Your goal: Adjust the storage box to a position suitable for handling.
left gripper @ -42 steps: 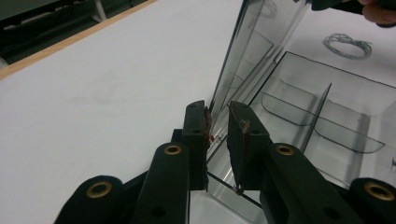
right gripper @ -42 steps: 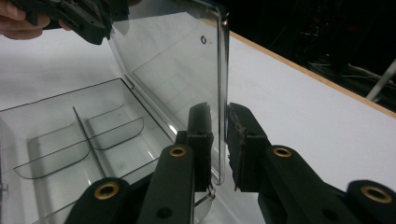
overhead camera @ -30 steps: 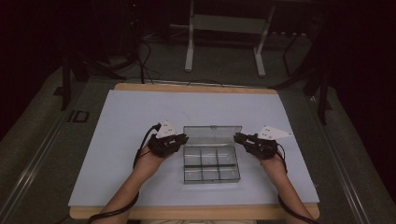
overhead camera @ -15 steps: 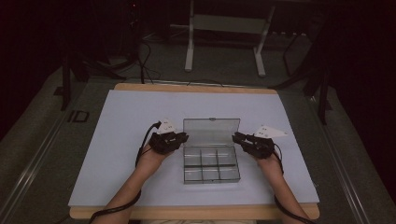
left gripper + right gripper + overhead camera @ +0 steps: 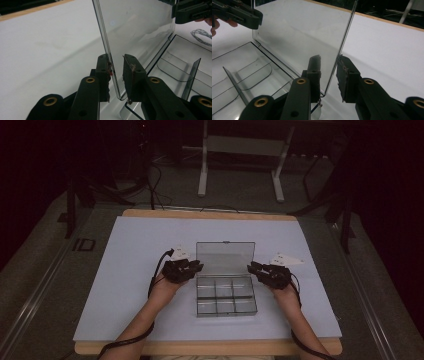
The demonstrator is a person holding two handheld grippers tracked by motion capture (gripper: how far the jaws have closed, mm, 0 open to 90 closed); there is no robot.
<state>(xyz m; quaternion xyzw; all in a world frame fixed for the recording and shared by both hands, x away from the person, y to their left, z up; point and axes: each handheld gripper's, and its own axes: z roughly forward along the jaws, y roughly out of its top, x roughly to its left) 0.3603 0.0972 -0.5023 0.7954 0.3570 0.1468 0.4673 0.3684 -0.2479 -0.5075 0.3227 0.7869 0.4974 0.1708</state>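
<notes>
The left claw [image 5: 116, 72] has just been easing apart with the upright lid [image 5: 225, 257] of the clear plastic box [image 5: 225, 292] between its pads, one pad close against the lid edge, the other just off it; the right claw [image 5: 329, 75] likewise, its pads spread either side of the lid's other edge without pressing. No writing can be read on the box. It is transparent, six compartments, and sits at centre frame on the white counter [image 5: 130, 270].

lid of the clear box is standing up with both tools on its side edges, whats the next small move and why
Probably draw both tools sideways off the lid: it stands upright, and the left tool and right tool have just been opening, with gaps beside the lid edges.
</notes>
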